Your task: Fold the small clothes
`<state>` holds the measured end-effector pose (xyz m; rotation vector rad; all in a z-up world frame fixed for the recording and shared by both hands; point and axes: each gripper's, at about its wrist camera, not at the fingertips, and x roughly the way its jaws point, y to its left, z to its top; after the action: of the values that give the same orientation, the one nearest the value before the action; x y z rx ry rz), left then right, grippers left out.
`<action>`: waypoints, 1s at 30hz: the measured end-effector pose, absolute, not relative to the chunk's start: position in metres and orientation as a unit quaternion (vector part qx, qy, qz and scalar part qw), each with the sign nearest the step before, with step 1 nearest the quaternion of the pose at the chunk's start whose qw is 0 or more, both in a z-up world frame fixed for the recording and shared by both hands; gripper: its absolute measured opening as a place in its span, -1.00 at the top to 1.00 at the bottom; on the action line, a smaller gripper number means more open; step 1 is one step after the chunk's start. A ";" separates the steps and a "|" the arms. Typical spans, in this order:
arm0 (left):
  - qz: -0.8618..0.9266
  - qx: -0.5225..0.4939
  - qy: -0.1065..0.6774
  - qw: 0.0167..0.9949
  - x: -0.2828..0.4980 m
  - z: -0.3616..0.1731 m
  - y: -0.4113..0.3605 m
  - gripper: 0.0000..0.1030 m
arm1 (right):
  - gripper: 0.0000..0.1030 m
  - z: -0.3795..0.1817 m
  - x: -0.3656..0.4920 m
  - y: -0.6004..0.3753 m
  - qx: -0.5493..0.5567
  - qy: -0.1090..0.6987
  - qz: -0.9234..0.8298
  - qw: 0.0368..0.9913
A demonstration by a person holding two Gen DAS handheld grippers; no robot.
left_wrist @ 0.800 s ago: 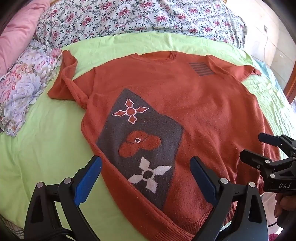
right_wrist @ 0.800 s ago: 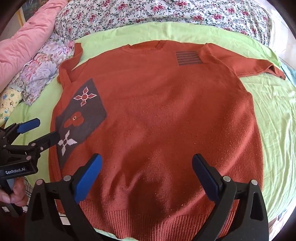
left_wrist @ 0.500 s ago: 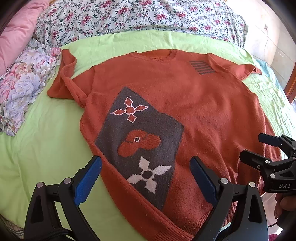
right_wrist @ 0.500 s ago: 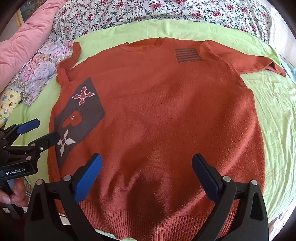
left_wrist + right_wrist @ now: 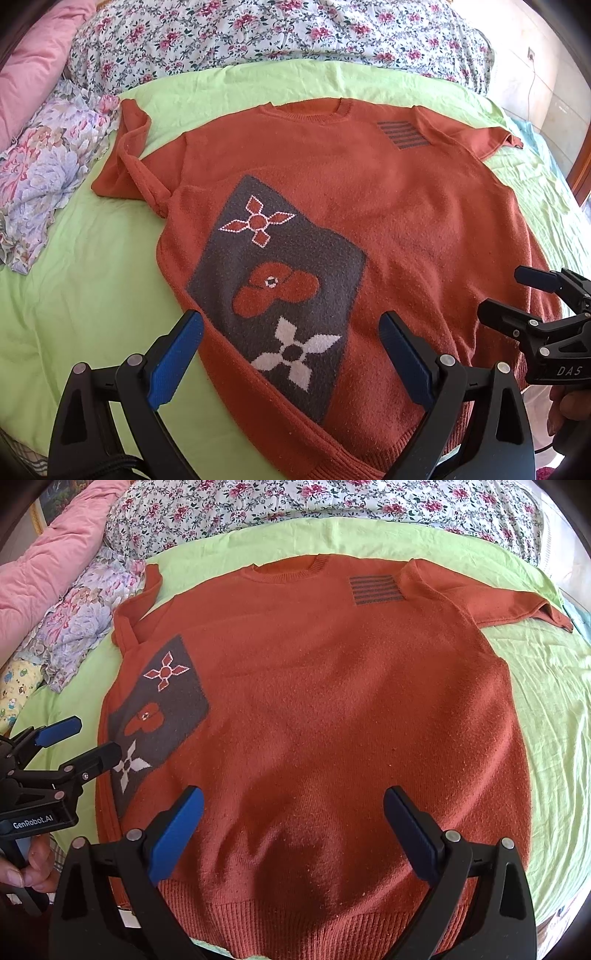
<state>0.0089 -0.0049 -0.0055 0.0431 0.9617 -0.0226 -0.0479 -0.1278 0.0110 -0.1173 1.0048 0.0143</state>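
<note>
An orange knit sweater (image 5: 388, 206) (image 5: 332, 709) lies spread flat, front up, on a green sheet (image 5: 74, 295). It has a grey patch with flower shapes (image 5: 277, 295) (image 5: 162, 705) and a small striped mark (image 5: 375, 589) near one shoulder. Its left sleeve (image 5: 129, 162) is twisted and folded, while the right sleeve (image 5: 498, 602) lies stretched out. My left gripper (image 5: 291, 350) hovers open over the patch near the hem, and it also shows at the left edge of the right wrist view (image 5: 79, 740). My right gripper (image 5: 293, 827) hovers open above the hem's middle, nothing between its fingers.
A floral quilt (image 5: 258, 33) lies across the far side of the bed. A pink blanket (image 5: 44, 565) and a crumpled flowered cloth (image 5: 40, 173) lie at the left. A hand (image 5: 29, 867) holds the left gripper's handle. The bed's edge runs just below the hem.
Both views have shifted slightly, so the sweater sits a little higher in the frame. Both grippers stay open and the sweater has not moved.
</note>
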 end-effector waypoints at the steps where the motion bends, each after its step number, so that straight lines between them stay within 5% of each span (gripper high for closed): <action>1: -0.012 0.021 0.462 0.887 0.009 -0.005 -0.004 -0.87 | -0.90 0.011 -0.048 -0.128 -0.056 0.481 0.007 0.875; 30: -0.011 0.004 0.477 0.879 0.026 -0.011 -0.003 -0.87 | -0.90 0.020 -0.042 -0.139 -0.040 0.462 0.006 0.886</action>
<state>0.0259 -0.0034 -0.0106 0.0080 0.9954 -0.0230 -0.0416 -0.1386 0.0198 -0.0834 0.9601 0.0135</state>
